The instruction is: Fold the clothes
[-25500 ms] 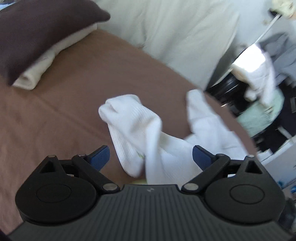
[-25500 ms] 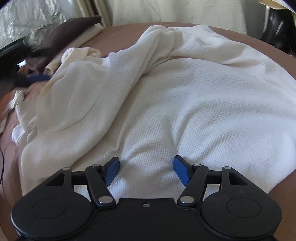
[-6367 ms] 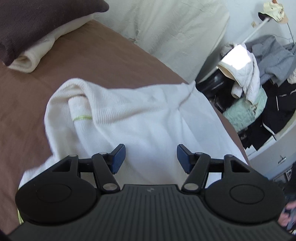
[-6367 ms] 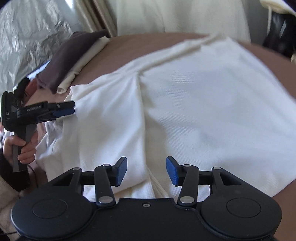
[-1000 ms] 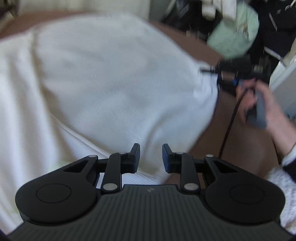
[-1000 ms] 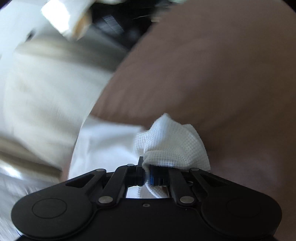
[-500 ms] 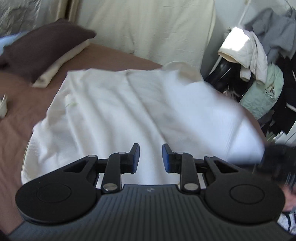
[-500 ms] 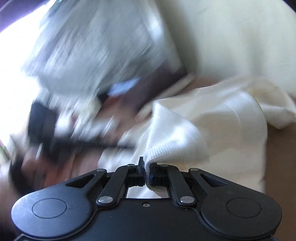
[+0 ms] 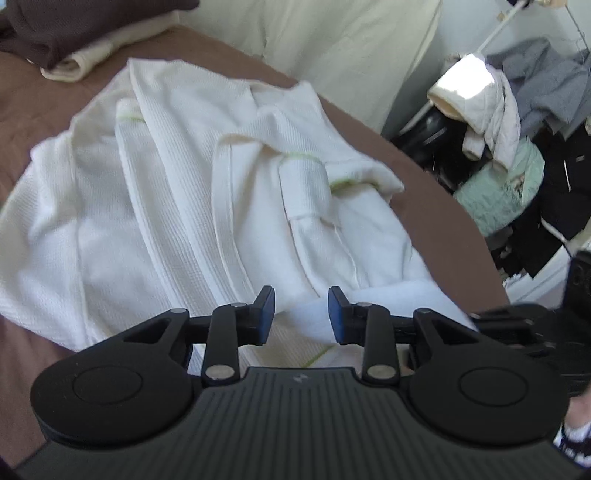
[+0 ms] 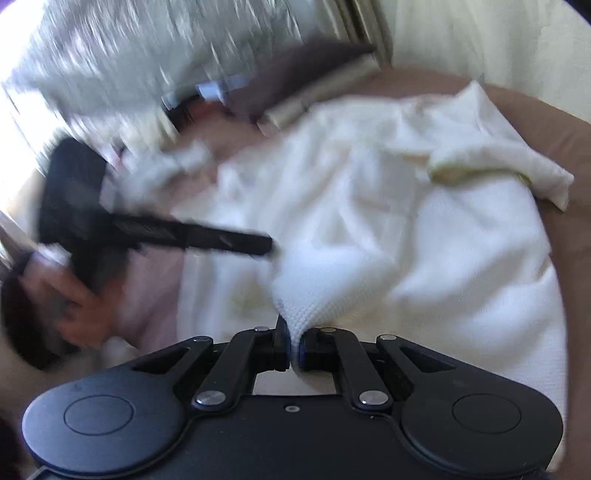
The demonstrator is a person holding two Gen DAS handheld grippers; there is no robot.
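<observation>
A white waffle-weave garment [image 9: 177, 192] with thin green trim lies crumpled on the brown bed [image 9: 428, 192], partly folded over itself. My left gripper [image 9: 301, 314] hovers low over its near edge. Its jaws are opening, and a raised fold of the cloth sits in the gap without the pads pressing on it. My right gripper [image 10: 293, 347] is shut on a corner of the same garment [image 10: 443, 240], which rises in a peak from the pads. In the blurred right wrist view the left gripper [image 10: 267, 245] reaches in from the left, held by a hand [image 10: 85, 321].
A dark brown pillow [image 9: 74, 26] on a cream folded one [image 9: 81, 62] lies at the bed's far left. A cream curtain [image 9: 332, 44] hangs behind. Past the bed's right edge stands a rack piled with clothes [image 9: 517, 129].
My right gripper has swung the held corner across from the bare bed over the garment, rolling as it went. My left gripper has moved over the cloth and its jaws have widened a little.
</observation>
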